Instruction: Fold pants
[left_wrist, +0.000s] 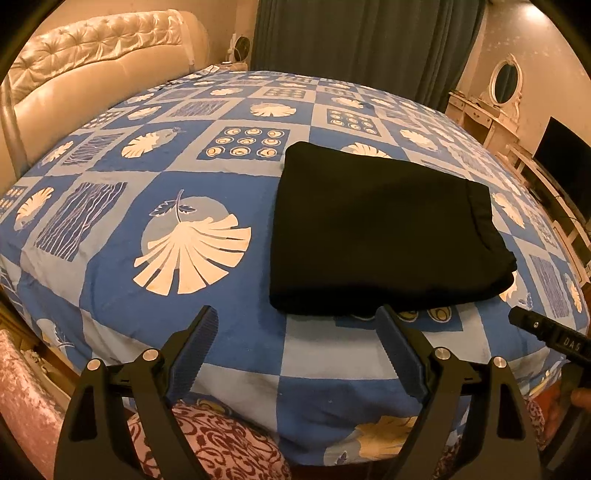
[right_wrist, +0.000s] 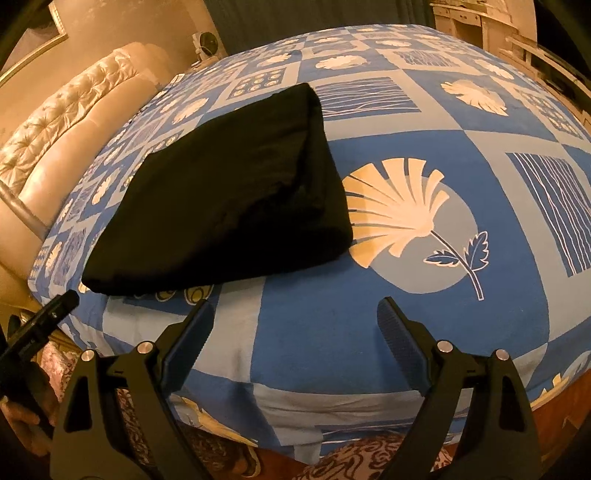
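Note:
The black pants (left_wrist: 380, 232) lie folded into a flat rectangle on the blue patterned bedspread (left_wrist: 155, 177); they also show in the right wrist view (right_wrist: 229, 199) at left of centre. My left gripper (left_wrist: 295, 314) is open and empty, held just short of the near edge of the pants. My right gripper (right_wrist: 295, 306) is open and empty, over the bed's near edge, to the right of the pants. The right gripper's tip shows in the left wrist view (left_wrist: 546, 332), and the left gripper's tip shows in the right wrist view (right_wrist: 48, 317).
A cream tufted headboard (left_wrist: 92, 74) stands at the left. Dark curtains (left_wrist: 369, 40) hang behind the bed. A white dresser with an oval mirror (left_wrist: 504, 83) and a dark screen (left_wrist: 565, 170) stand at the right. The bed's near edge (left_wrist: 332, 424) drops off below the grippers.

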